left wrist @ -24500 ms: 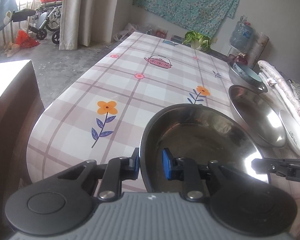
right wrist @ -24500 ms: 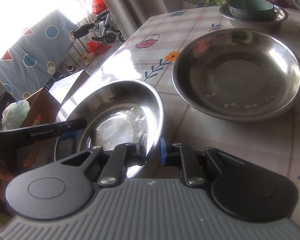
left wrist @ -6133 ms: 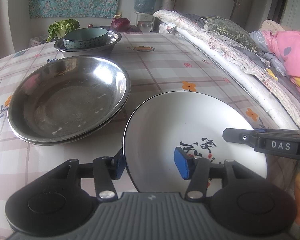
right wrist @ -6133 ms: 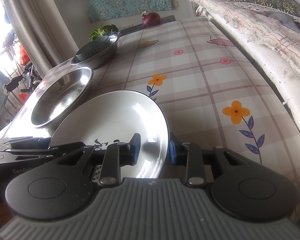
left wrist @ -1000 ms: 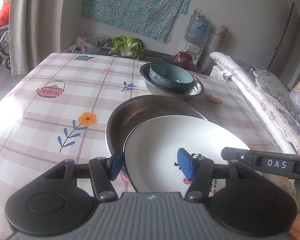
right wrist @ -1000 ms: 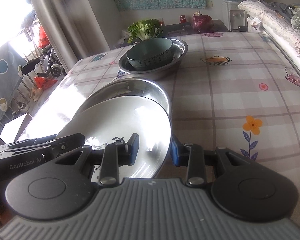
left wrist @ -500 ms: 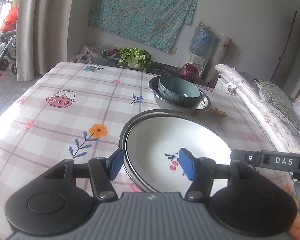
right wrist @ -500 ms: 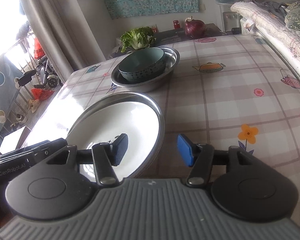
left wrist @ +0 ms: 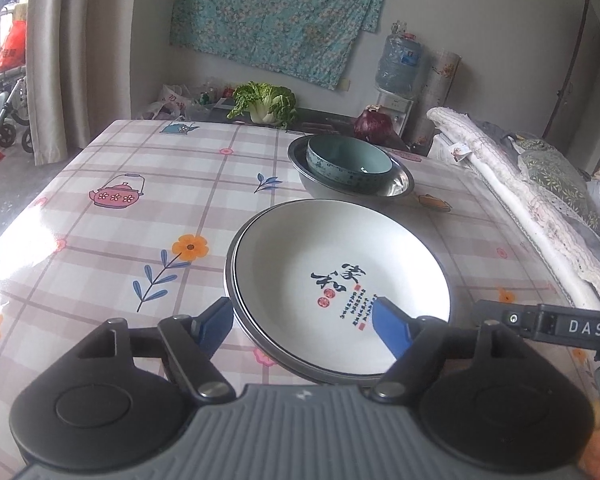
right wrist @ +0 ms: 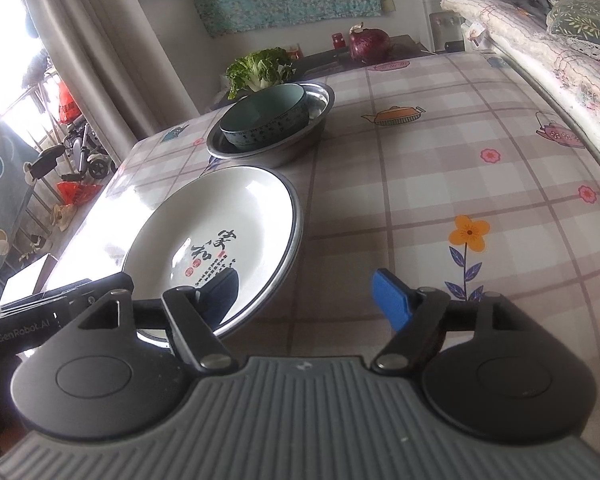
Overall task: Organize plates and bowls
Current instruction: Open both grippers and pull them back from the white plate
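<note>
White round ceramic plate with black calligraphy [left wrist: 340,276] sits nested in steel pan [right wrist: 290,256] mid-counter [left wrist: 140,184]. Left tool [left wrist: 302,330] and right tool [right wrist: 304,298] jaws opening wide, straddling the rims, pads clear.

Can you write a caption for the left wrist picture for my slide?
Opening left gripper straddles the white round plate stacked in steel pans.

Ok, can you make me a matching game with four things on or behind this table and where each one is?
Things:
1. white plate
2. green bowl
3. cabbage
4. red onion

Places:
A. behind the table, right of the other vegetable
B. inside the far metal basin
C. on top of the near metal pans
D. behind the table, left of the other vegetable

Pairs: 1-C, 2-B, 3-D, 4-A
</note>
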Demonstrator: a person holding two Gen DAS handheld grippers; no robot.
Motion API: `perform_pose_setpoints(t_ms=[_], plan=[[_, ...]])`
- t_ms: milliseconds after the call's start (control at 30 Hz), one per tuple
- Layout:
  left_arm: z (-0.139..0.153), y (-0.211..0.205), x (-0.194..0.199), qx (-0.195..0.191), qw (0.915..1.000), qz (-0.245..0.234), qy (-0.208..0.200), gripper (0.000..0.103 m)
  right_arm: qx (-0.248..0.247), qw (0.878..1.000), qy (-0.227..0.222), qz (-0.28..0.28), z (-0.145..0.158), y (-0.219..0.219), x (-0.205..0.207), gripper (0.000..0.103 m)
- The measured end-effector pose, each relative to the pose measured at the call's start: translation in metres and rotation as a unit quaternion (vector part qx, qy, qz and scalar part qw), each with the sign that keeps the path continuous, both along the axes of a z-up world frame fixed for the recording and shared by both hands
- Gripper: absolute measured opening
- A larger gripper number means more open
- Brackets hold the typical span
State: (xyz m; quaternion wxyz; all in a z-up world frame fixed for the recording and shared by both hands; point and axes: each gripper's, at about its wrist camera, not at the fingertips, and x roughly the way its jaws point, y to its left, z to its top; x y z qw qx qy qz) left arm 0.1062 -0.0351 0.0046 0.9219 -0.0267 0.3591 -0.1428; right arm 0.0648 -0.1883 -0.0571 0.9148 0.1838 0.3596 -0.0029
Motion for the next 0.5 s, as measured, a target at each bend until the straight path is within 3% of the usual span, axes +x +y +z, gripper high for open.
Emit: perform_pose_setpoints(t_ms=[200, 500], plan=[[0.004, -0.011, -0.008, 0.033, 0.9993, -0.008, -0.012, 0.087, 0.007, 1.000, 0.011, -0.006, -0.004, -0.004, -0.010, 0.080], [0.007, -0.015, -0.017, 0.059, 0.9982, -0.007, -0.010, 0.089, 0.006, 1.000, 0.008, -0.005, -0.001, -0.003, -0.024, 0.081]])
